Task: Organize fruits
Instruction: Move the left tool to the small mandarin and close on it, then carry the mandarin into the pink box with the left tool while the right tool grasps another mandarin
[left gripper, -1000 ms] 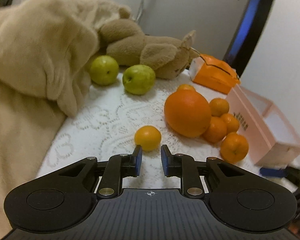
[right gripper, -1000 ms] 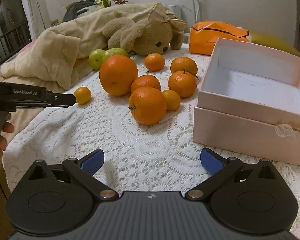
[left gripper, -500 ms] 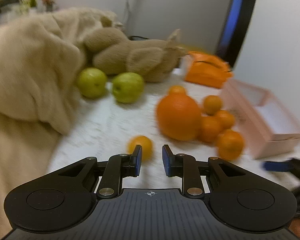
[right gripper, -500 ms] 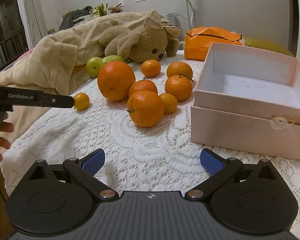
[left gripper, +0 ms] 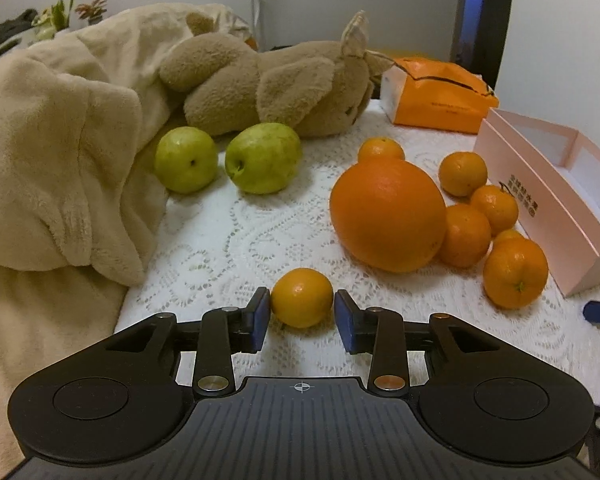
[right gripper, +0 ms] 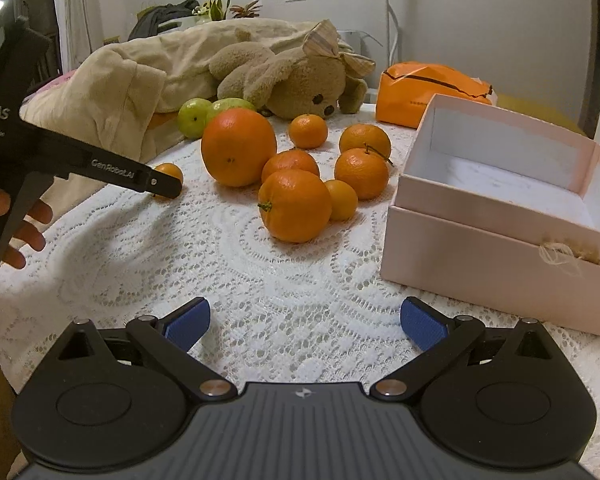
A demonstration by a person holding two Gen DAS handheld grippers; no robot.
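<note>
Sitting between the blue pads of the left gripper (left gripper: 302, 318), the small orange (left gripper: 302, 297) rests on the lace tablecloth (left gripper: 236, 240), well apart from the other fruit; the jaws are opening, and I cannot tell whether the pads touch its skin. A second ago those jaws stood almost closed short of the fruit; now they flank it, and the wrist view has swung to show more of the plush toy (left gripper: 276, 88) and the pink box (left gripper: 548, 200). The right gripper (right gripper: 305, 320) has hardly shifted: its jaws stand wide apart over bare lace with nothing between them.

Counted across both views: one large orange (left gripper: 388, 214), six further mandarins clustered around it, the lone small orange at the left gripper, and two green fruits (left gripper: 226, 158) side by side against the beige blanket (left gripper: 56, 152). One pink box lies open beside the cluster, one orange bag (left gripper: 440, 98) behind it, one plush toy lies at the back.
</note>
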